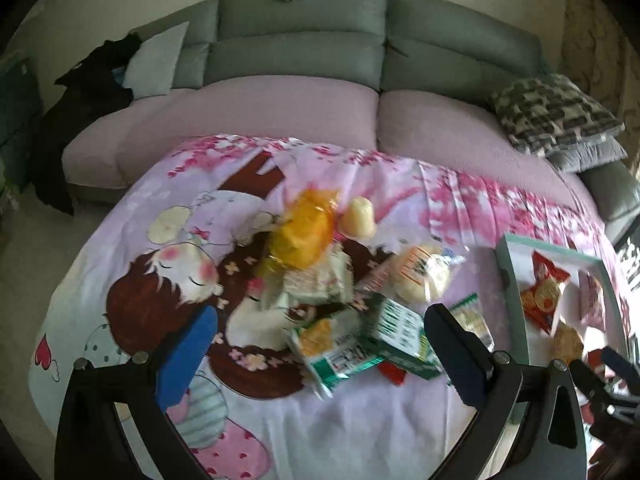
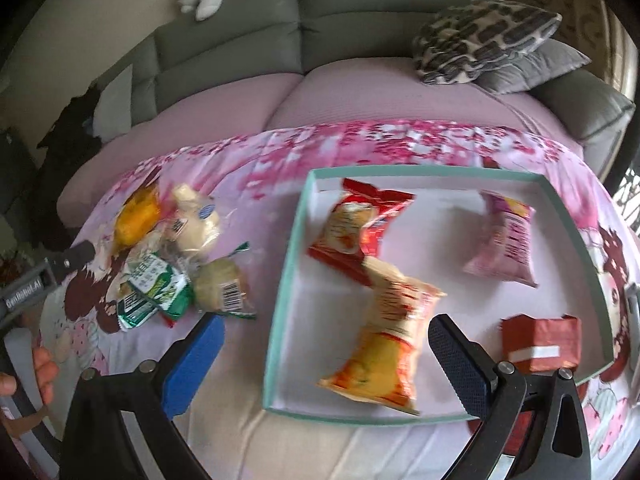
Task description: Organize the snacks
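left gripper [image 1: 320, 344] spread wide, empty, above heap of green-and-white snack packets [image 1: 360, 340] on pink cartoon-print cloth [image 1: 160, 240] | right gripper [image 2: 326, 354] spread, empty, over mint-rimmed white tray [image 2: 280, 280] holding yellow-orange crisp bag [image 2: 384, 344], red packet [image 2: 360, 220], pink packet [image 2: 506, 240], red box [image 2: 540, 342] | packet print blurred, unreadable | grey sofa [image 2: 360, 12] behind

A shallow teal-rimmed white cardboard tray [image 2: 280, 280] is set on the pink cartoon-print cloth. Four packets are held in it: a red crinkled snack bag [image 2: 360, 224], a yellow-orange bag [image 2: 384, 344] overlapping it, a pink packet [image 2: 506, 240], a small red box-shaped pack [image 2: 540, 340]. Left of the tray, green-white packets [image 2: 152, 292], clear-wrapped pale buns [image 2: 196, 220] and an orange-yellow wrapped item [image 2: 136, 216] are piled loosely.
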Tool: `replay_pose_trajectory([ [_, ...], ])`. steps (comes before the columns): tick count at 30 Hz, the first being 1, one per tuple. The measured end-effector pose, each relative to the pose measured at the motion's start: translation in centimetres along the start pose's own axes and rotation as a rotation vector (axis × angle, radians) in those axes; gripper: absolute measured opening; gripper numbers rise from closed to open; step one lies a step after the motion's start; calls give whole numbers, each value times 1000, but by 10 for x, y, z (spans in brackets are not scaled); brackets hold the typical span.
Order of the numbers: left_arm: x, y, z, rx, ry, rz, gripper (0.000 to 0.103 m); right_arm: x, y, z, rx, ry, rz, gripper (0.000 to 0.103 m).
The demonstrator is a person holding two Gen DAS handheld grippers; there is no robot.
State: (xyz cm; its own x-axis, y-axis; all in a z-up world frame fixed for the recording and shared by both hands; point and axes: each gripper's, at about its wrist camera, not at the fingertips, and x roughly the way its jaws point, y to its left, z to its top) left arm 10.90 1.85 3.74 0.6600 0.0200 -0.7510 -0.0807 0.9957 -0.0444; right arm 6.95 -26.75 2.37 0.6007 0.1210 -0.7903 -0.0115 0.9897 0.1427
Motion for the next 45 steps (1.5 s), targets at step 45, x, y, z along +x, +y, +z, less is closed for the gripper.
replay_pose_trajectory([
  [45, 99, 10, -30, 159, 287, -190, 103, 83, 95, 10, -250, 149, 116, 93],
])
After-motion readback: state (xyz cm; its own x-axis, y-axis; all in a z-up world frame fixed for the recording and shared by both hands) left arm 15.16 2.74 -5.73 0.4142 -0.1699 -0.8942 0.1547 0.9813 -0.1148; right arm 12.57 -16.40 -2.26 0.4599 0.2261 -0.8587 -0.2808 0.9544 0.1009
